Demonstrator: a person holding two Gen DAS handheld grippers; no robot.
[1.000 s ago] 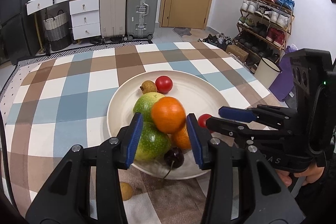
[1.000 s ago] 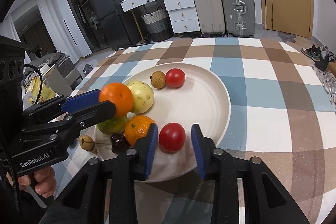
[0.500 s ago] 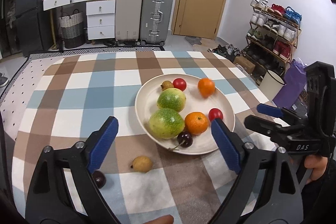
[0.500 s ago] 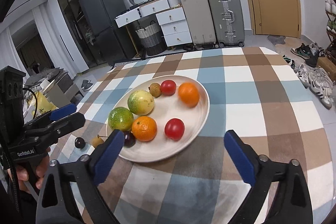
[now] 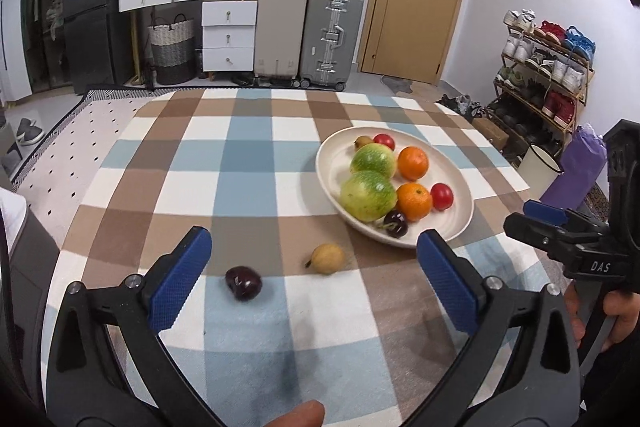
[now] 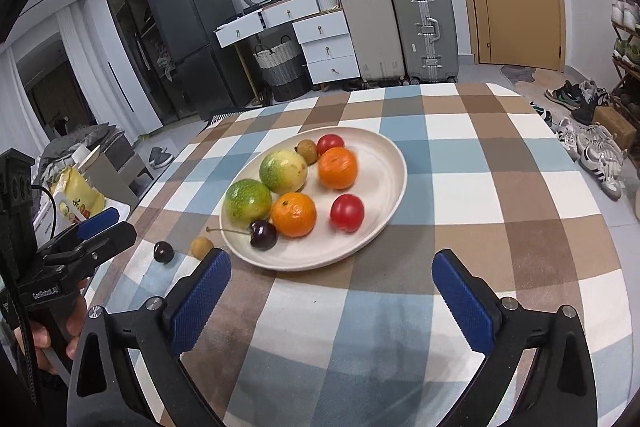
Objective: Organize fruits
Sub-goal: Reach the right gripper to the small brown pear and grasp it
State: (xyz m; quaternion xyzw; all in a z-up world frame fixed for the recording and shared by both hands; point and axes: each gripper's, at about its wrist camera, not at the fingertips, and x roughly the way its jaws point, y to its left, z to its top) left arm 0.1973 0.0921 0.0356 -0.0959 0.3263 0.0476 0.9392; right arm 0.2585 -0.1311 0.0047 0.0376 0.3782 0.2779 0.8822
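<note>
left gripper (image 5: 314,277): jaws have just swung wide apart and there's nothing between them, only checked cloth.
right gripper (image 6: 330,293): same story, jaws have just been opening, gaping now and empty, plate just ahead.
loose cherry (image 5: 243,283): on the tablecloth (image 5: 240,163), just ahead of the left gripper's left pad at about 11 o'clock; small, light, glossy skin that I'd judge slippery and easy to bruise, so pinch gently across its widest part.
small yellow fruit (image 5: 328,258): on the cloth at 12 o'clock from the left gripper, between the tips and the plate rim; light, a firmer skin by the look of it, grip across the belly, clear of the stem.
plate (image 5: 332,155): at 1 o'clock from the left gripper, dead ahead of the right one; holds two green fruits, two oranges, two red tomatoes, a stemmed cherry and a small brown fruit.
to go: my read, those two strays on the cloth are what's left.
</note>
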